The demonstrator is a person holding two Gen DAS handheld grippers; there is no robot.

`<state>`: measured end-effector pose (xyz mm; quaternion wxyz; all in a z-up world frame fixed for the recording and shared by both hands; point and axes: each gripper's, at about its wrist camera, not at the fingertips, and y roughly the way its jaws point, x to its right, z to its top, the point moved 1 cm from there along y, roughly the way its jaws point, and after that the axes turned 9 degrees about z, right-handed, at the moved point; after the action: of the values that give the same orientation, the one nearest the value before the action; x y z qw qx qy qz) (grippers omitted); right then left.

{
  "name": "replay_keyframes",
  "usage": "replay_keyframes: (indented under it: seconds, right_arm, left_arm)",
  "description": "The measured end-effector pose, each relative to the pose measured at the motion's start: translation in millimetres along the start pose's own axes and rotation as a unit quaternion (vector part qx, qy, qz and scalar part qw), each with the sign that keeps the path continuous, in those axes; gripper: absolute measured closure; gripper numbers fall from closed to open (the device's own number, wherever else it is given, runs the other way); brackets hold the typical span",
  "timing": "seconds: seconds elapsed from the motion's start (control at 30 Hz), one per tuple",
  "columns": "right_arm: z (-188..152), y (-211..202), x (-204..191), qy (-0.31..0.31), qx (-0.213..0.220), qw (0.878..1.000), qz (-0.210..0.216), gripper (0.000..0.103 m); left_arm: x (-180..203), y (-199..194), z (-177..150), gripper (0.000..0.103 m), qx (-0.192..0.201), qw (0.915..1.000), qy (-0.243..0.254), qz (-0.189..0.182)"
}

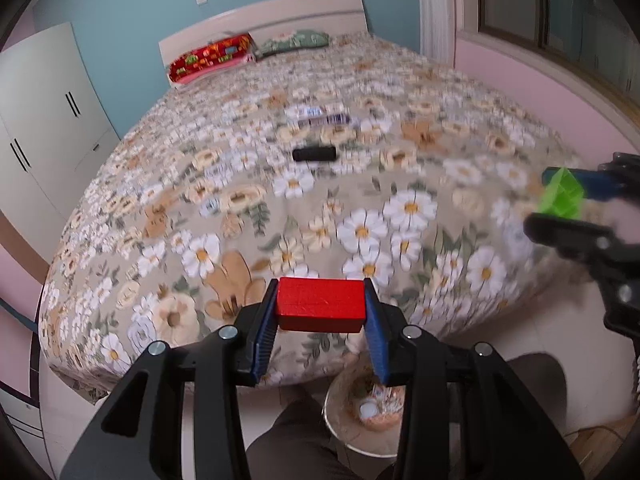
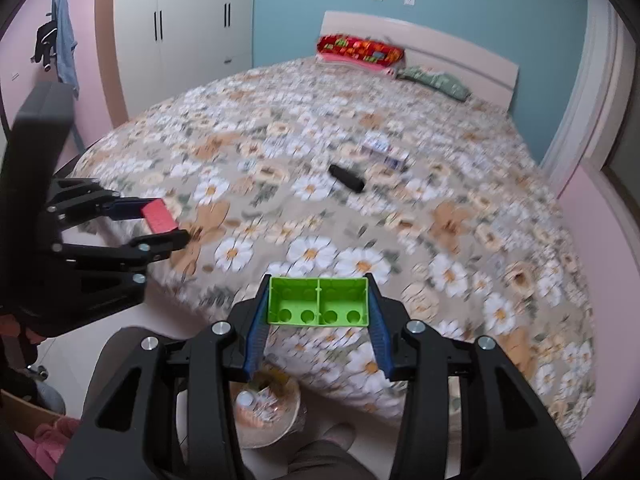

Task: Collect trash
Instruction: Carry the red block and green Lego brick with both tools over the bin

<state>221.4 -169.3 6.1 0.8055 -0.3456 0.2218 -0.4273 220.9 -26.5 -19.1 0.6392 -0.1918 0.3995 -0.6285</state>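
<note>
- Bedroom scene: a wide bed [image 1: 280,208] under a daisy-print cover fills the space ahead of both grippers, with blue wall and white wardrobe [image 1: 44,128] beyond.
- Below the two tools, on the floor at the foot of the bed, stands a lined waste bin [image 2: 268,408] already holding scraps; it sits just under the fingertips in both wrist views.
- Left gripper [image 1: 320,304] is clamped on a red block [image 1: 321,303], held across its length between the blue pads, out over the bed's edge and above the bin.
- Right gripper [image 2: 318,302] grips a green brick [image 2: 318,300], hollow underside facing the camera, likewise pinched at both ends.
- Farther ahead, well out of reach on the cover, lie a black cylinder [image 1: 314,155] and, beyond it, a printed wrapper [image 1: 324,120] beside a small packet [image 1: 308,111].
- Judged stage: both pieces are lifted and in carry, with the drop into the bin not yet made.
- Next move likely calls for lowering each tool over the bin mouth and parting the jaws, then reaching deep across the bed for the remaining items.
</note>
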Motion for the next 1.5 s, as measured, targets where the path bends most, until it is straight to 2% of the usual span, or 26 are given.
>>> replay_keyframes:
  seconds: [0.4,0.87,1.5]
  right_arm:
    - [-57,59,-21,0.008,-0.063,0.997,0.043,0.058]
    - [-108,110,-38,0.019,-0.126,0.989,0.074,0.058]
    - [-172,168,-46,0.049,-0.199,0.974,0.101,0.058]
  left_arm:
    - [26,55,-61,0.061,-0.069,0.9971,0.021,-0.025]
    - [48,105,-126,0.062,-0.142,0.9883,0.03,-0.046]
    - [74,148,-185,0.062,-0.202,0.9769,0.047,-0.054]
